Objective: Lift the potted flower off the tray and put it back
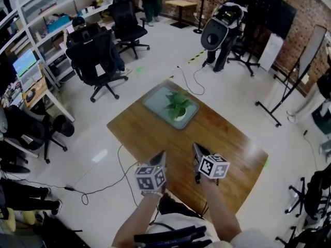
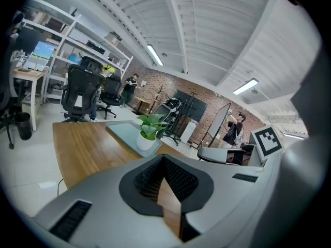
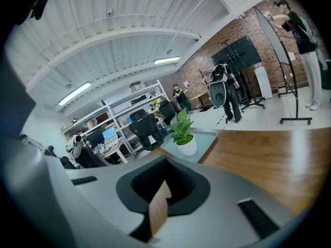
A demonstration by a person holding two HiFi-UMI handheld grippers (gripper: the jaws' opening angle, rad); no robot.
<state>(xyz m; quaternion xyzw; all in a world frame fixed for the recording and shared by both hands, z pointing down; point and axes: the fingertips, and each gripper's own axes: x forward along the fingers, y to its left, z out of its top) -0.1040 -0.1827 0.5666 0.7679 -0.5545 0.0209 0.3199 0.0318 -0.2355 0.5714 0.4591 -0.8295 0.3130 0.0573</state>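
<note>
The potted flower [image 1: 178,107] stands upright on the tray [image 1: 153,98] at the far end of the wooden table [image 1: 232,138]. The left gripper [image 1: 161,155] and the right gripper [image 1: 196,147] are well apart from it, both with jaws together and empty.

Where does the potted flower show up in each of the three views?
Head view: potted flower just above centre, on the tray at the table's far corner.
Left gripper view: potted flower slightly left of centre.
Right gripper view: potted flower slightly right of centre.
Shared landmark: the grey tray under the pot.
</note>
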